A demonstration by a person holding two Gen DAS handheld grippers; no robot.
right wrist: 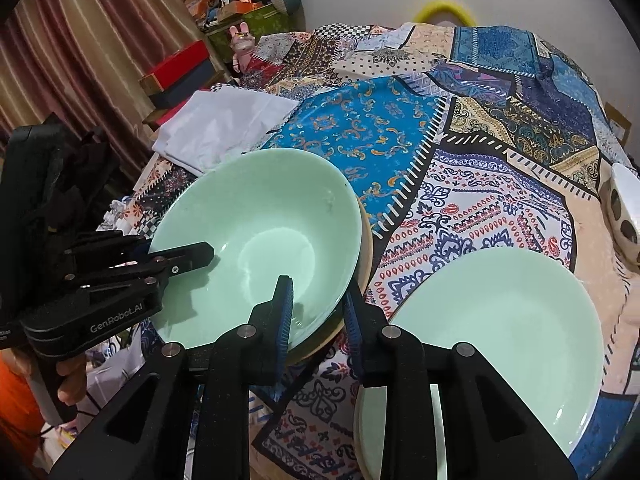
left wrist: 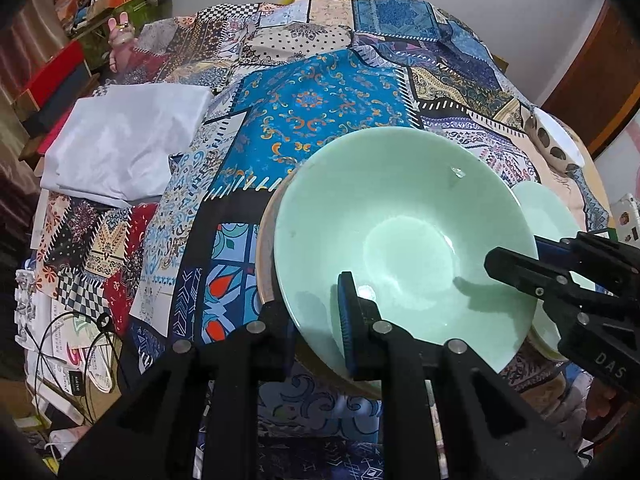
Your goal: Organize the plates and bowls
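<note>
A large mint-green bowl (left wrist: 404,236) (right wrist: 260,248) is tilted above the patchwork cloth, stacked in a tan-rimmed bowl (right wrist: 366,240) beneath it. My left gripper (left wrist: 316,320) straddles its near rim, one finger inside, one outside, shut on it. My right gripper (right wrist: 318,320) straddles the bowl's right rim the same way and grips it; in the left wrist view it reaches in from the right (left wrist: 516,268). A mint-green plate (right wrist: 500,344) (left wrist: 548,216) lies to the right. A white spotted bowl (right wrist: 626,216) (left wrist: 556,140) sits at the far right.
A folded white cloth (left wrist: 124,140) (right wrist: 224,124) lies on the table's left side. Papers and a black cable (left wrist: 76,344) hang at the left edge. Boxes and a pink rabbit toy (right wrist: 242,42) crowd the back left. A yellow ring (right wrist: 444,8) shows behind the table.
</note>
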